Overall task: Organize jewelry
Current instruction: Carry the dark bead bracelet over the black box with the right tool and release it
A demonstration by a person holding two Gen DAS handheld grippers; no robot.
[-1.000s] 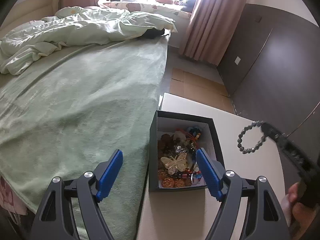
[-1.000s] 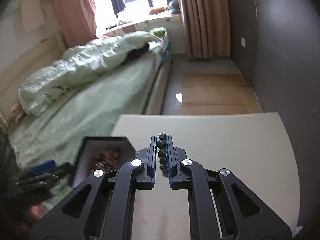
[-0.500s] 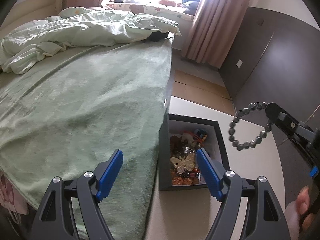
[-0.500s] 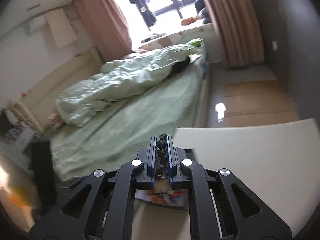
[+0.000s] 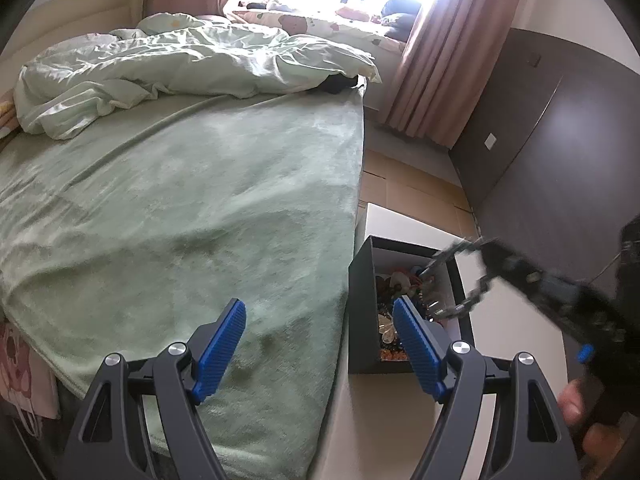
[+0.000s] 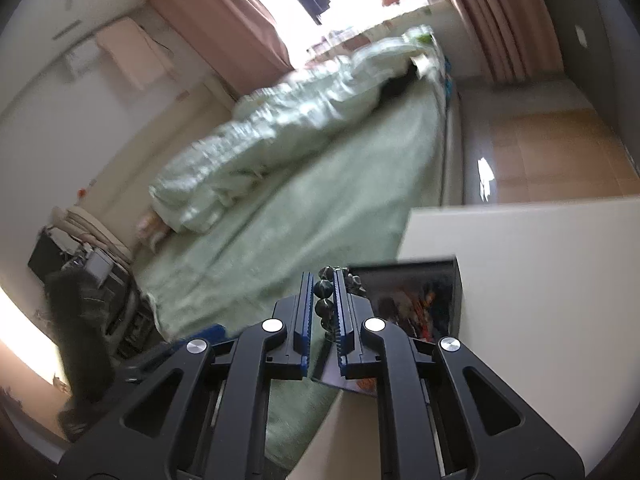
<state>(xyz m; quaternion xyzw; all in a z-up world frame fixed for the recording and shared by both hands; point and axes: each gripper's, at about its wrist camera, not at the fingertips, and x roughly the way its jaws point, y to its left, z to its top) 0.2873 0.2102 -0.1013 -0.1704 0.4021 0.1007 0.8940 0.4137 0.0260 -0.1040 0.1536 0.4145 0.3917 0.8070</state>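
We note the right gripper (image 6: 323, 304) clamped on a dark bead bracelet (image 5: 460, 280) held above the open jewelry box (image 5: 362, 320) on the table (image 6: 540, 280) — the left gripper (image 5: 320, 344) gapes wide, empty.

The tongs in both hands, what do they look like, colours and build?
Both tongs match. The left tongs have black angular arms with triangular cut-outs, silver round pivot screws, and ridged blue pads. The right tongs share that black frame, silver screws and ribbed blue pads. A bare thumb shows beside them; no sleeve or cable shows.
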